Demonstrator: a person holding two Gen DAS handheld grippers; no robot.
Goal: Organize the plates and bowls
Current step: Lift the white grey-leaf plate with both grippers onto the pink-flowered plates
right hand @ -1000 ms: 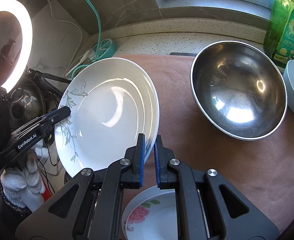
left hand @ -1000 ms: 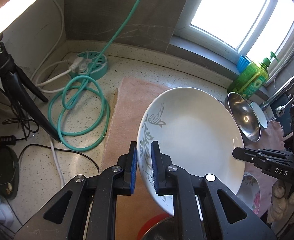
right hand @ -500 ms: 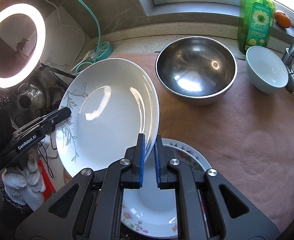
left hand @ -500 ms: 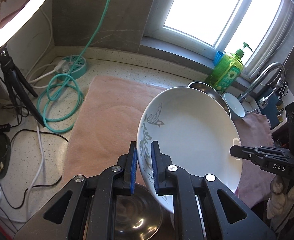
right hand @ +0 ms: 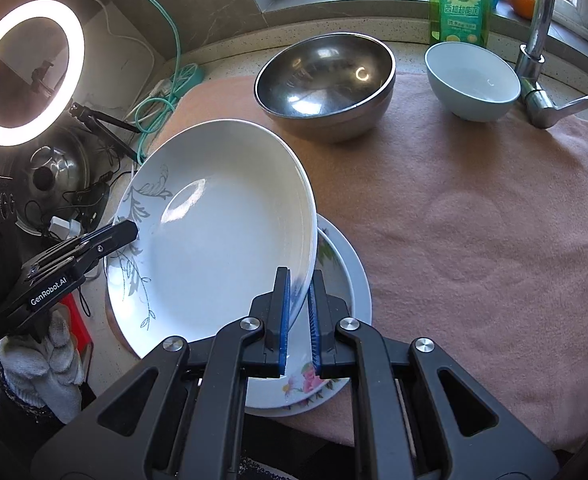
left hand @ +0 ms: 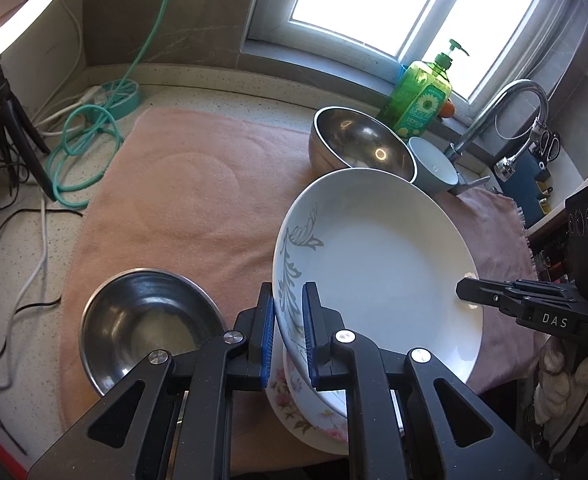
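A large white plate with a grey leaf pattern (left hand: 378,268) (right hand: 217,236) is held between both grippers. My left gripper (left hand: 287,320) is shut on its patterned rim. My right gripper (right hand: 298,308) is shut on the opposite rim. The plate hangs tilted just above a floral plate (right hand: 334,316) (left hand: 294,412) that lies on the pink towel (right hand: 474,216). A large steel bowl (right hand: 326,80) (left hand: 358,144) and a pale blue bowl (right hand: 472,80) (left hand: 434,164) stand at the back. A smaller steel bowl (left hand: 145,324) sits at the towel's front left.
A green soap bottle (left hand: 422,96), a faucet (right hand: 538,40) and an orange (right hand: 522,0) stand by the window. A teal cable coil (left hand: 81,148), a tripod (left hand: 9,120) and a ring light (right hand: 25,72) are at the left.
Both grippers carried the white plate back and to the right, over the towel and down over the floral plate. The front steel bowl has come into the left view.
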